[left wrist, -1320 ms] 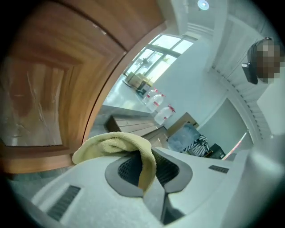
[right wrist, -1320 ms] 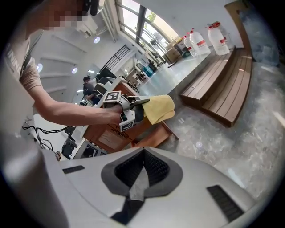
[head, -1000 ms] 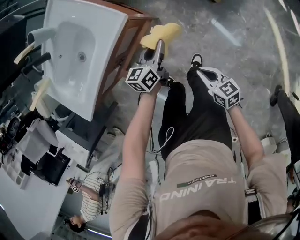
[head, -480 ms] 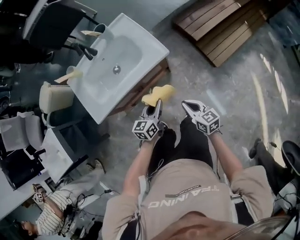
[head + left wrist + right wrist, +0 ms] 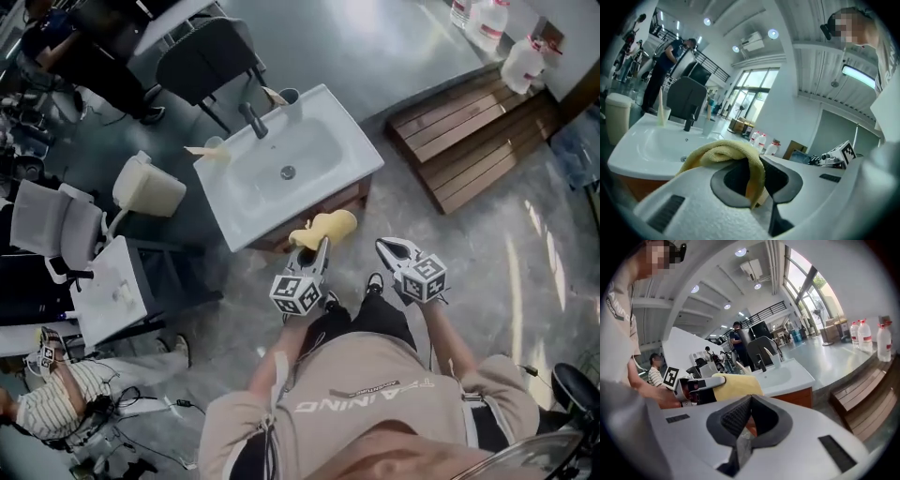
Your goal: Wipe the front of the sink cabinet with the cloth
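The white sink (image 5: 246,212) sits on a brown wooden cabinet (image 5: 345,199) in the middle of the head view. A yellow cloth (image 5: 324,228) is bunched in my left gripper (image 5: 322,247), which is shut on it just in front of the cabinet's front. In the left gripper view the cloth (image 5: 723,153) drapes over the jaws, with the sink (image 5: 644,147) beyond. My right gripper (image 5: 384,247) is shut and holds nothing, to the right of the left one and clear of the cabinet. From the right gripper view I see the cloth (image 5: 736,384) and the cabinet front (image 5: 797,397).
A wooden pallet platform (image 5: 469,141) lies right of the sink, with water bottles (image 5: 487,19) behind it. A cream bin (image 5: 150,187), white chairs (image 5: 47,234) and a black chair (image 5: 206,56) stand to the left. A person in a striped shirt (image 5: 66,394) sits at lower left.
The head view has pulled back and swung, so the sink now looks smaller and farther. Both grippers have stayed near the cabinet front, with the cloth still in the left one.
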`<action>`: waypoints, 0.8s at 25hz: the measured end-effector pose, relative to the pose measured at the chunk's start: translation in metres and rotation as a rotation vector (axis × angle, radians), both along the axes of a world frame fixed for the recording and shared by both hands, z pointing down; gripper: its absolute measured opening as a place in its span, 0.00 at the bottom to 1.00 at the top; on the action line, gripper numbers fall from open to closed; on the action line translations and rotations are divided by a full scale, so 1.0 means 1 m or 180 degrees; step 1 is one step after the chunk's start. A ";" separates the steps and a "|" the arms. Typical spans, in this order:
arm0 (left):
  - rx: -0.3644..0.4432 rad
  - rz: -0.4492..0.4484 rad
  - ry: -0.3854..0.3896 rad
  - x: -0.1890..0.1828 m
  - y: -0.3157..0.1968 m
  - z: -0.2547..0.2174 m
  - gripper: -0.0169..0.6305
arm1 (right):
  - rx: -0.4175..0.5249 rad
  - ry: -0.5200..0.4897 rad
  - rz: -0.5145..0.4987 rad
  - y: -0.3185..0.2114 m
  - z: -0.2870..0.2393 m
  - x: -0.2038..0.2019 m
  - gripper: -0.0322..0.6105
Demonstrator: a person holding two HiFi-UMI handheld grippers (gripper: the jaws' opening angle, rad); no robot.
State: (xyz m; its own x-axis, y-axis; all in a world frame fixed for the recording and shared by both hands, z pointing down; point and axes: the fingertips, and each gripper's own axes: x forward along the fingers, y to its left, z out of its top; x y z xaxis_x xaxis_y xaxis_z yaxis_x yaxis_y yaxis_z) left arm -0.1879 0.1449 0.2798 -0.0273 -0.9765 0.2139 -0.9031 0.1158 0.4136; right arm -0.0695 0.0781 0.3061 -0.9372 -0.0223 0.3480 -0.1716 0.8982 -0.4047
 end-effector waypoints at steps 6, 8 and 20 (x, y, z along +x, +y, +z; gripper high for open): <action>0.0215 -0.0185 -0.0257 -0.029 0.021 -0.065 0.10 | 0.0232 -0.0169 -0.0260 0.014 -0.062 -0.037 0.07; 0.0246 -0.0245 -0.0422 -0.037 0.029 -0.083 0.10 | 0.0356 -0.0221 -0.0332 0.015 -0.083 -0.044 0.07; 0.0292 -0.0521 -0.0918 -0.069 0.090 -0.154 0.10 | 0.1085 -0.0485 -0.0625 0.051 -0.177 -0.076 0.07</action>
State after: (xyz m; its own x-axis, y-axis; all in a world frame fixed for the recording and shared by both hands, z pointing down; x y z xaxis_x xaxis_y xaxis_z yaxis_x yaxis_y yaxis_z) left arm -0.2567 0.2350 0.1254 -0.2318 -0.9690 0.0859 -0.9569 0.2430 0.1592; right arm -0.1455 0.1290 0.1295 -0.9753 0.0721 0.2086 0.0550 0.9947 -0.0863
